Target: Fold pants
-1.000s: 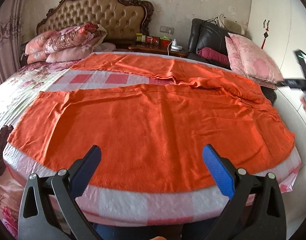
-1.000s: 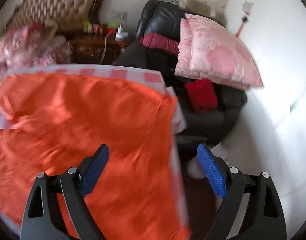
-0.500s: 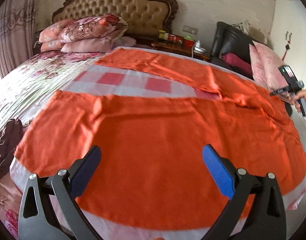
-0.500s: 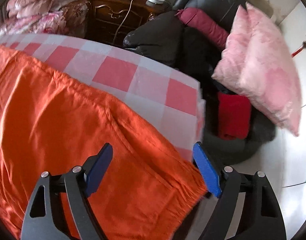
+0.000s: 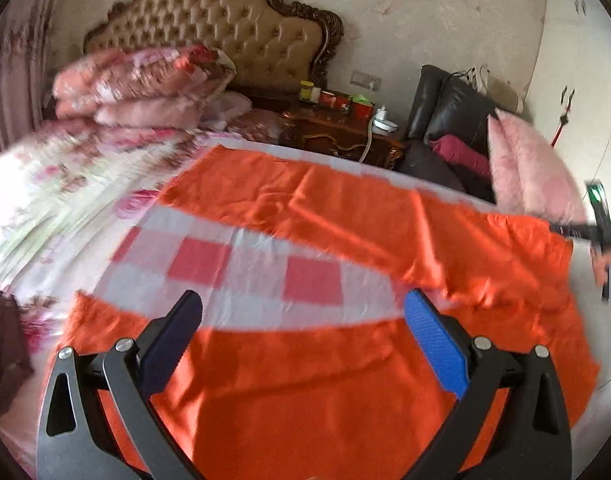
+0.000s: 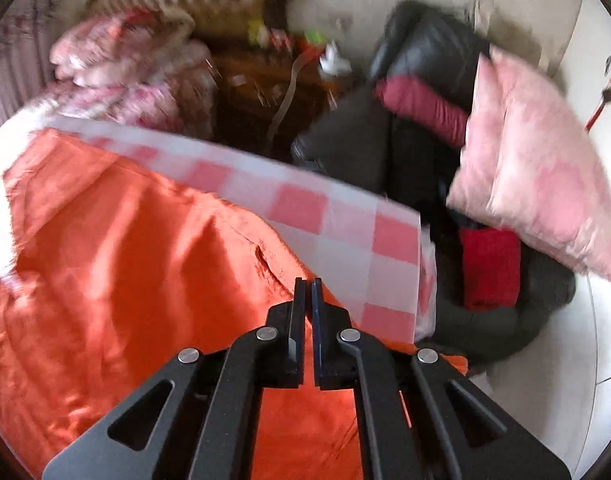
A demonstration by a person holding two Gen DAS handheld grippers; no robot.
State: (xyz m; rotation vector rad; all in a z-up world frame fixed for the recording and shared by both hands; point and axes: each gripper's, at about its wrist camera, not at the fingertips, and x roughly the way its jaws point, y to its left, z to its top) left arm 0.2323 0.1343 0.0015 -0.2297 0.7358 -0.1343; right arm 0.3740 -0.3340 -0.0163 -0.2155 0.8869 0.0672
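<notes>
Since 1 second ago the right gripper [image 6: 308, 282] has snapped from wide apart to together over the waist end of the orange pants [image 5: 313, 396]; whether cloth is caught between the pads cannot be told. Both legs lie spread on the checked sheet [image 5: 241, 272] of the bed. Above the nearer leg, the left gripper [image 5: 303, 310] hangs with its 2 fingers apart, empty.
</notes>
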